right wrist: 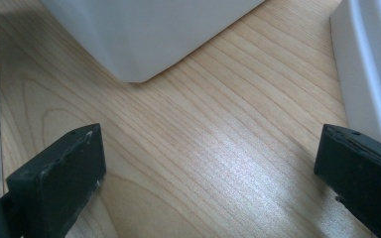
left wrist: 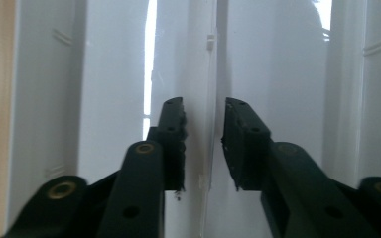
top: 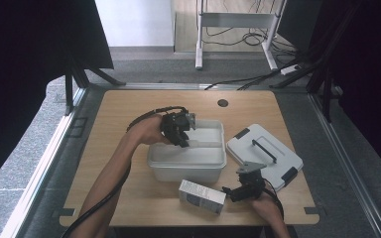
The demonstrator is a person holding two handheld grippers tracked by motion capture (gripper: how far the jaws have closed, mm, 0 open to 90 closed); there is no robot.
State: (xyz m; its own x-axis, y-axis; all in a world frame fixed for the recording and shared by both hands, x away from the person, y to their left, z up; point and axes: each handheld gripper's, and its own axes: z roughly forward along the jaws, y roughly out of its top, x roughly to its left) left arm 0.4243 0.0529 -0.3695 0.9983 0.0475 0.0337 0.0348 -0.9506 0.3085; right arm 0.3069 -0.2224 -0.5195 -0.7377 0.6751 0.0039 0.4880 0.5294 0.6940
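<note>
Now my left tongs (top: pixel 186 133) reach into the white bin (top: pixel 188 166), jaws straddling its clear divider (left wrist: pixel 209 99), pads near it but not yet pressing. My right tongs (top: pixel 232 192) rest spread wide over the worktop (right wrist: pixel 218 144), beside the small box (top: pixel 202 196).

Both forearms were bare, no sleeves. The left gripper (top: pixel 181 130) was a black block with a grey plate at its 1 o'clock corner and a thick black cable looping off toward 9 o'clock; its 2 black jaws carried brass-ringed pivots, small screw holes and rough dark pads. The right gripper (top: pixel 242 189) was black too, with a grey 3-cornered plate at 12 o'clock and blunt rectangular jaw tips.
</note>
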